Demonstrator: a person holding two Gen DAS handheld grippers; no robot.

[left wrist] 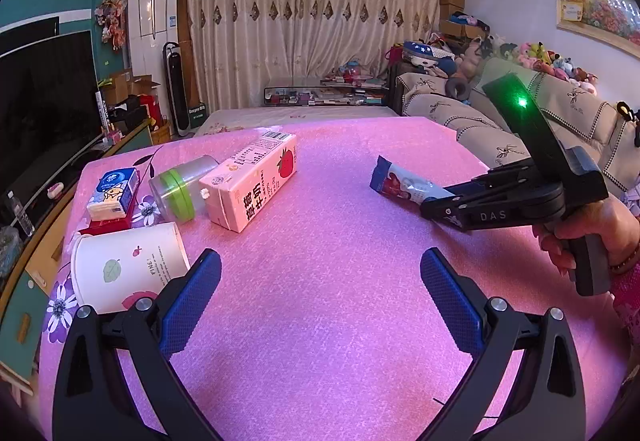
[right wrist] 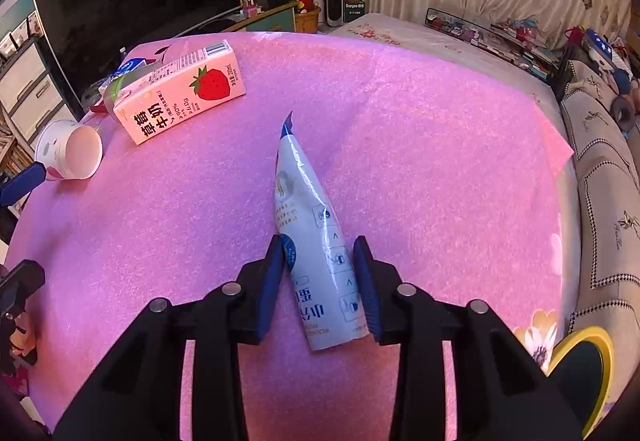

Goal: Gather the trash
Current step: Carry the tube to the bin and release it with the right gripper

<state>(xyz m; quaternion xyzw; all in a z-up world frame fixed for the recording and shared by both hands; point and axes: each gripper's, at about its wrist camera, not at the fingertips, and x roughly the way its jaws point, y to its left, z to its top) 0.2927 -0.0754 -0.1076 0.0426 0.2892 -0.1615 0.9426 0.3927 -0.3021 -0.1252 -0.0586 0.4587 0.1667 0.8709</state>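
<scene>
pink foam table [right wrist: 400,161], strawberry milk carton [right wrist: 180,93] beside paper cup [right wrist: 70,151]

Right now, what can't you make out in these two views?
- Bin: in neither view.
- Jar: contents unreadable in left view; milk carton hides most of it in right view.
- Snack wrapper: near end behind right gripper in left view.
- Small tissue pack: print too small.
</scene>
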